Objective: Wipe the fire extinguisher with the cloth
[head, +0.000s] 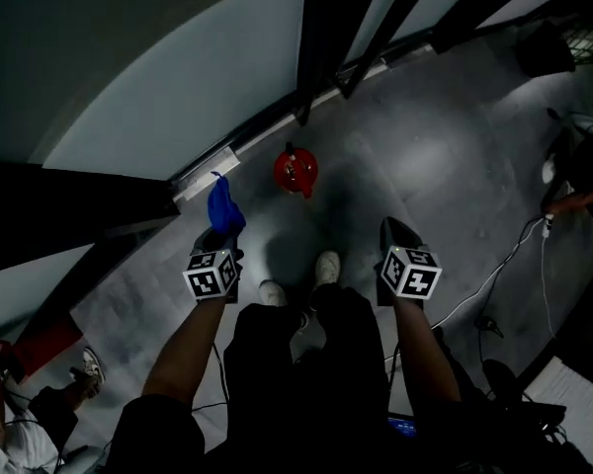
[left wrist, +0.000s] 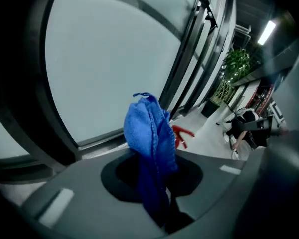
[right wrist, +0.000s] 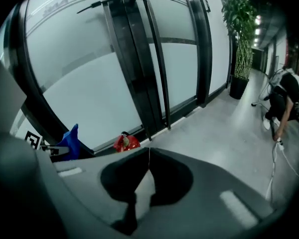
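A red fire extinguisher point(head: 296, 170) stands on the grey floor by the glass wall, ahead of my feet; it also shows small in the right gripper view point(right wrist: 126, 142), and a red part point(left wrist: 181, 136) peeks out behind the cloth in the left gripper view. My left gripper point(head: 220, 227) is shut on a blue cloth point(head: 223, 206) that sticks up past its tips point(left wrist: 150, 133), to the left of the extinguisher and apart from it. My right gripper point(head: 396, 233) is shut and empty point(right wrist: 148, 151), to the right of the extinguisher.
A frosted glass wall point(head: 178, 97) with dark frames point(head: 326, 28) runs behind the extinguisher. Cables point(head: 494, 279) trail over the floor at right. A person point(right wrist: 284, 101) bends down at the far right, another person's shoes point(head: 89, 365) at lower left. A potted plant point(right wrist: 241, 39) stands down the corridor.
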`<state>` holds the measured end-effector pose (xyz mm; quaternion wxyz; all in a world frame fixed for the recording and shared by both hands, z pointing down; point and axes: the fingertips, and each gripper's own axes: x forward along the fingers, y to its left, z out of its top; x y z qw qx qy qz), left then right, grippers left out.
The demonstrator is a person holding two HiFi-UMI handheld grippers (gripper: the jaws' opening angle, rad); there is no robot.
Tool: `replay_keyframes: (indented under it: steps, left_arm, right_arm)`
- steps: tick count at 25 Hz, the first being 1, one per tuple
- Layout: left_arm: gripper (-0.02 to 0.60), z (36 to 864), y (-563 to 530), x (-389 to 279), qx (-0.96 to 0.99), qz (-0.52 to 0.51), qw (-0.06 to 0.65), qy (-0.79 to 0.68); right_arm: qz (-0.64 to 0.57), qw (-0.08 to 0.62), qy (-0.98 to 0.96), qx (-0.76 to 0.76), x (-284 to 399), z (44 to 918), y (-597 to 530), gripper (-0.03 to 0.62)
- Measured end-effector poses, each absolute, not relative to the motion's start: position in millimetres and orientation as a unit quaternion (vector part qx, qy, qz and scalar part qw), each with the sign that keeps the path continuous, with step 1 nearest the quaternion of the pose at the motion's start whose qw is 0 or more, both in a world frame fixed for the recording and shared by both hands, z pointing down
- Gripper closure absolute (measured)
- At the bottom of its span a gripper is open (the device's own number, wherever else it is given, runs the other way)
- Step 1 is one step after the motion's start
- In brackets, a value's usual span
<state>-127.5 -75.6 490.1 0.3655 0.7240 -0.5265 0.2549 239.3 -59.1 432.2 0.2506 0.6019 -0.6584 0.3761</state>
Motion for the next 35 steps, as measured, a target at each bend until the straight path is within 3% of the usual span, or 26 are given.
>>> replay_keyframes:
  steps: [5,11,17,27,35]
  left_arm:
    - [0.503,308,-71,-121,0.751,0.198,0.358,-0.518]
    - [0.503,167,-42,-113,0.829,0.111,0.308,-0.453]
    - [0.503,91,-13,-119,0.855,0.116,0.255,-0.436]
    - [0.502,-17,78,-113,0.857,-0.009,0.218,-0.468]
    - [0.502,-40,142,-84,0.876,-0.006,0.128,-0.465]
  right_arm:
    - [0.323,0.287,-0.688,0.583,229,295,-32,0.586]
    - [0.265,0.197,-0.711,0.621,202,179,21,0.586]
    - [0.227,0.13,-0.722,0.641,200,106,62,0.586]
    - [0.18,0.029,-0.758,0.627,188,17,101,0.586]
    - [0.138,-0.014,-0.802,0.581,189,-18,146,0.586]
